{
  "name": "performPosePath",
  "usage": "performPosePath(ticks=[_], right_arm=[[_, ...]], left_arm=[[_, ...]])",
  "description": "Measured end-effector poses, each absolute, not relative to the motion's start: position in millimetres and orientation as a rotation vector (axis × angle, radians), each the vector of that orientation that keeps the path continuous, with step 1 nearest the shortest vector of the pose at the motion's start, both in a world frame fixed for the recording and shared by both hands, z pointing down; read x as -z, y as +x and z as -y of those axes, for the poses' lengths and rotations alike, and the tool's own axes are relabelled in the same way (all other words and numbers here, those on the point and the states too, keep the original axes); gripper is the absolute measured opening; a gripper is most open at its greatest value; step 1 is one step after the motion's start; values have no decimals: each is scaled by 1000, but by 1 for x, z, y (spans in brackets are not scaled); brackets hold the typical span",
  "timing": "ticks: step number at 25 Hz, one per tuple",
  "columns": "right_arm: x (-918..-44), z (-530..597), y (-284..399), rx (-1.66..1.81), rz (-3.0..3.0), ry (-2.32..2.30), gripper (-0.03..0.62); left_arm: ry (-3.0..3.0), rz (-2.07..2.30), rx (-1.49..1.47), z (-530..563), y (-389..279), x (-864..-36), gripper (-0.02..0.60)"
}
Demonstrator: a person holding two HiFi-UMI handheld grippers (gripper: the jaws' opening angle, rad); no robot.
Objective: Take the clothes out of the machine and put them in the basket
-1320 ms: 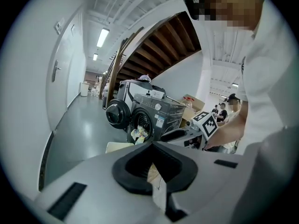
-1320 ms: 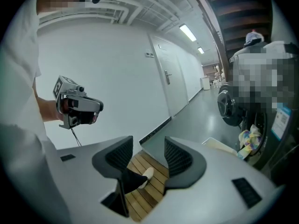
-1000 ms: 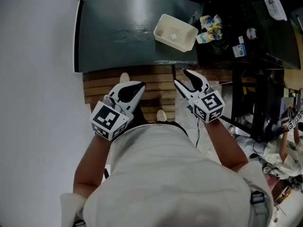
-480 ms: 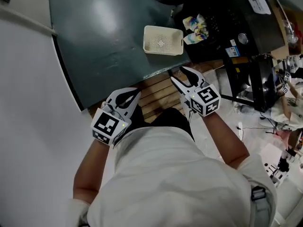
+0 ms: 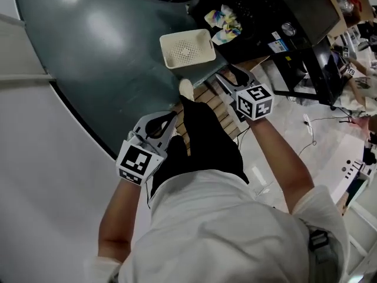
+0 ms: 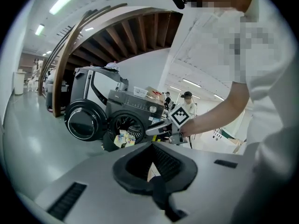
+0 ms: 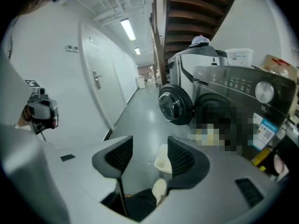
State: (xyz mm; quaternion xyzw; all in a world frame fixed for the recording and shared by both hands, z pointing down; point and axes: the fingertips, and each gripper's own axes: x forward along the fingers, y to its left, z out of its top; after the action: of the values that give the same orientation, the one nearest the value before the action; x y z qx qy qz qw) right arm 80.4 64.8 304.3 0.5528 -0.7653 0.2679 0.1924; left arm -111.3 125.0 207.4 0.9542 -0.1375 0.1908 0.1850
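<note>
No transfer was done: the clothes (image 5: 225,23) sat in the machine (image 5: 262,13) mouth, upper centre, the basket (image 5: 187,49) beside them empty; your left gripper (image 5: 172,117) was clenched empty, your right gripper (image 5: 228,75) released.

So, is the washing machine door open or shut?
Open: the door hangs swung aside from the drum opening, clothes spilling out.

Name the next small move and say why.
Probably carry the right gripper forward to the clothes hanging from the open drum of the machine. Its fingers stand apart with nothing between them, the clothes seem out of reach from here, and the basket on the floor near them holds nothing yet.
</note>
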Motion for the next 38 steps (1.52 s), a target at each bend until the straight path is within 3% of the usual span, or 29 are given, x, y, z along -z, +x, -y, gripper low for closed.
performPosePath(ticks=[12,18,26,38], right_arm=[[-457,31,216,-1110,1764,1964,219],[-514,83,263,-1059,1671,1946,244],[-585,148,316,-843,1594,1728,326],[-667,210,384,-889,1474,1727,426]], left_arm=[[2681,129,-639,-50,-37,-269,-3],[2709,-6,-678,-7,16,-297,-3],[2711,-54,-656,55,64,-336,-3],[2689,-51,-675,108,83,-386,-3]])
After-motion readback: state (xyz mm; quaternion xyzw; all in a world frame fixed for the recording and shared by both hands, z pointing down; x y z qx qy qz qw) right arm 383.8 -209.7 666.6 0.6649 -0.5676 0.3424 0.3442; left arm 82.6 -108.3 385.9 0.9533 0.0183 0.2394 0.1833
